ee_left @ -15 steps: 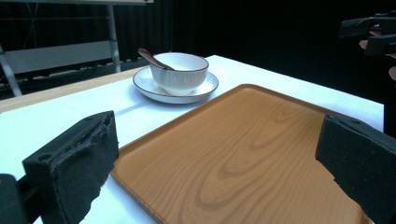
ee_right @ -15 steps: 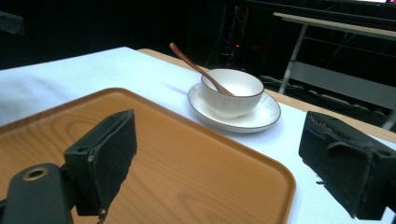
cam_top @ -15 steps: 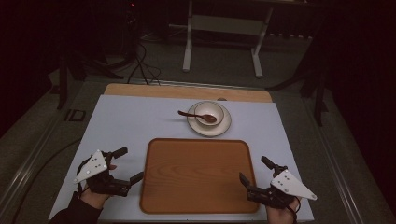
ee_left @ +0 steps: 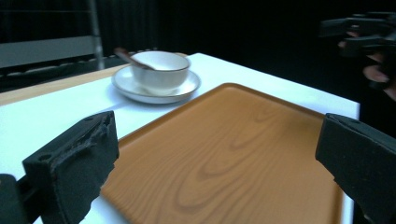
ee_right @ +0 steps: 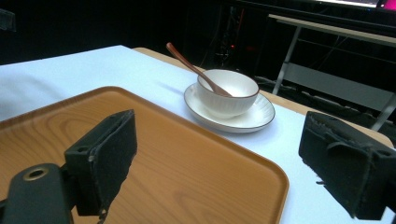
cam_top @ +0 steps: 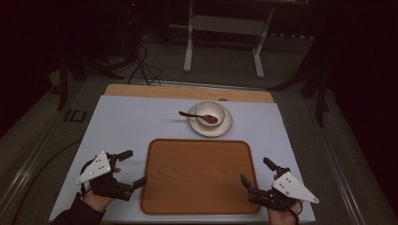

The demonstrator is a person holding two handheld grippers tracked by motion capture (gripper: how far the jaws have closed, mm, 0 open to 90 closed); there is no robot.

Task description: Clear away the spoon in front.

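A wooden tray (cam_top: 199,183) lies empty at the near middle of the white table. Behind it a white bowl (cam_top: 210,112) stands on a white saucer (cam_top: 220,129), with a brown spoon (cam_top: 190,115) resting in the bowl, handle pointing left. My left gripper (cam_top: 135,167) is open just off the tray's left edge. My right gripper (cam_top: 255,169) is open at the tray's right near corner, one jaw over the rim. In the left gripper view the tray (ee_left: 233,154) lies between the open jaws of my left gripper (ee_left: 217,135). The right gripper view shows the bowl (ee_right: 227,91) beyond my right gripper (ee_right: 217,140).
The white table cover (cam_top: 136,117) ends in a wooden strip (cam_top: 187,92) at the far edge. A metal stand (cam_top: 223,28) and cables are on the dark floor beyond. In the left gripper view the right gripper (ee_left: 364,32) appears far off at top right.
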